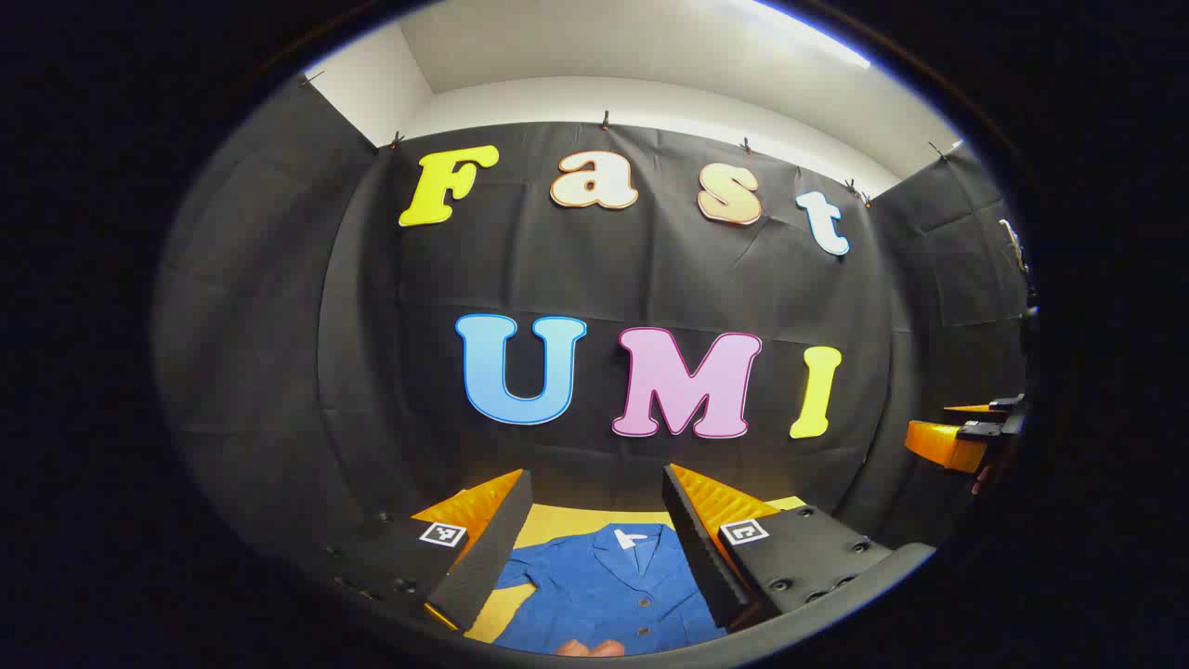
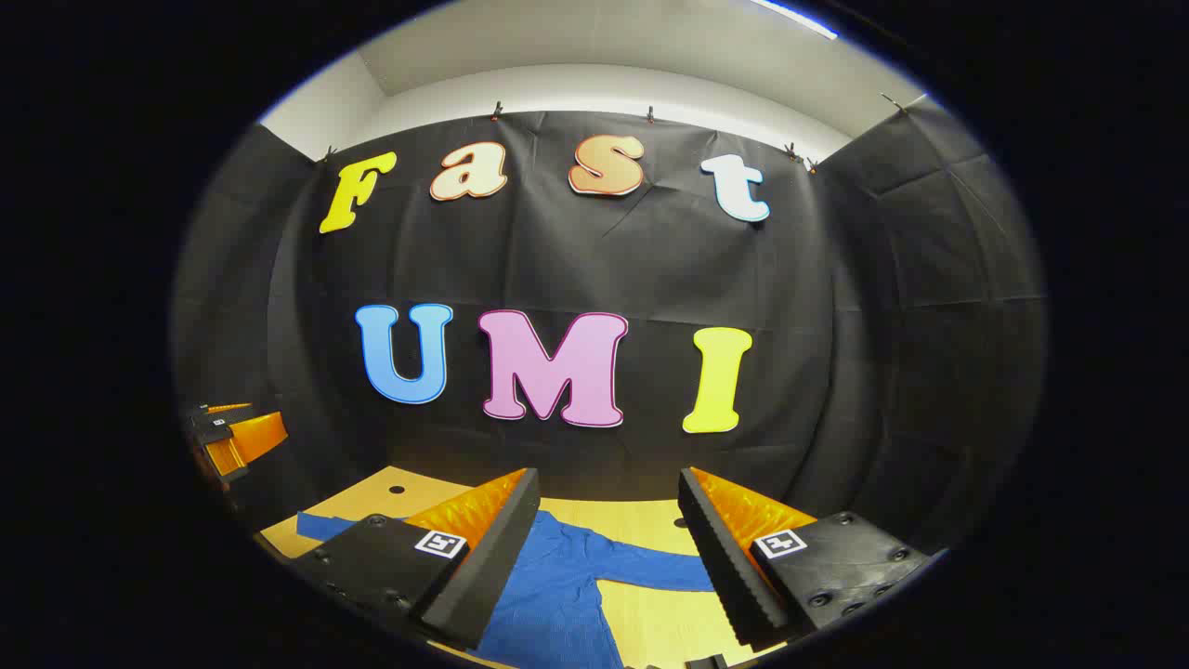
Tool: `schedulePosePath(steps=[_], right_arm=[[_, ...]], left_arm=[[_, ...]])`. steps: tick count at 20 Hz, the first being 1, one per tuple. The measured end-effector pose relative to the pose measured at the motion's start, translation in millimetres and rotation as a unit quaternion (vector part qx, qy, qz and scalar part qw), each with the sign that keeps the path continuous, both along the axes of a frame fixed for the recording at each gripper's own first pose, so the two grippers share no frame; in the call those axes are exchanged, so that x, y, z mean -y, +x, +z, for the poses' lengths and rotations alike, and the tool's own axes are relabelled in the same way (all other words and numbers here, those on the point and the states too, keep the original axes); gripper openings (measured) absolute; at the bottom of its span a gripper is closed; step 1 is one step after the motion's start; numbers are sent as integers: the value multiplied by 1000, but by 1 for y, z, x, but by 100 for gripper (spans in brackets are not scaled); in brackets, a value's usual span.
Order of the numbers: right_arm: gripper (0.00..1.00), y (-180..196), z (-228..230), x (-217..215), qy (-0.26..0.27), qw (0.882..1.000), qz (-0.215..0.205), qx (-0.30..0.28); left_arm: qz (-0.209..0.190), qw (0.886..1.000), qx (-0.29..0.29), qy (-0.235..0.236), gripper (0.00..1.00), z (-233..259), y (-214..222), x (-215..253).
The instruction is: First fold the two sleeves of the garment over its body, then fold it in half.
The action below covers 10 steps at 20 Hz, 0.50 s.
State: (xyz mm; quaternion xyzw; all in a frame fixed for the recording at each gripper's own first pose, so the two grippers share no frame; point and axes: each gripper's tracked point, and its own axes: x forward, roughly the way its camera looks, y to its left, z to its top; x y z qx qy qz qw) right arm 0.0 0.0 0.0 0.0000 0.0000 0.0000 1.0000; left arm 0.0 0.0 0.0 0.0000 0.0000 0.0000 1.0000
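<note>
Both tongs (image 1: pixel 594 539) (image 2: pixel 608 548) agape; blue shirt (image 1: pixel 604 585) flat, sleeves spread.

In the left gripper view the shirt (image 1: pixel 604 595) runs off at six o'clock; its sleeves hide behind the left gripper (image 1: pixel 594 548) fingers, and its collar tag is too small to make out. A bit of a hand (image 1: pixel 590 648) is clipped at six o'clock. The right gripper (image 1: pixel 966 437) is cut off at three o'clock.

In the right gripper view the shirt (image 2: pixel 557 595) is part hidden by the near fingers, its hem cut off at six. The left gripper (image 2: pixel 228 437) sits half cropped at nine o'clock.
</note>
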Motion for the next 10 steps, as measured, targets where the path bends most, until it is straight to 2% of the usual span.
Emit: schedulePosePath(steps=[1, 2, 3, 4, 5, 7, 8, 10], right_arm=[[84, 0, 1, 1, 0, 1000, -1, 2], [96, 1, 4, 1, 0, 1000, -2, 7], [100, 1, 6, 1, 1, 1000, -2, 11], [100, 1, 7, 0, 1, 1000, 0, 13], [96, 2, 7, 1, 0, 1000, 0, 13], [100, 2, 6, 3, -3, 1000, 0, 11], [96, 2, 6, 3, -2, 1000, 0, 9], [100, 0, 7, 4, -3, 1000, 3, 7]], left_arm=[[0, 1000, 2, 2, 82, 0, 0, 1], [-1, 1000, 4, 3, 82, 3, 1, 2], [-2, 1000, 4, 4, 82, 2, 1, 3], [-3, 1000, 4, 5, 81, 3, 1, 3], [-4, 1000, 4, 4, 81, 2, 1, 4], [-6, 1000, 2, 1, 81, 1, 0, 6], [-6, 1000, 3, 0, 81, 2, 0, 6], [-5, 1000, 5, 2, 82, 5, -2, 6]])
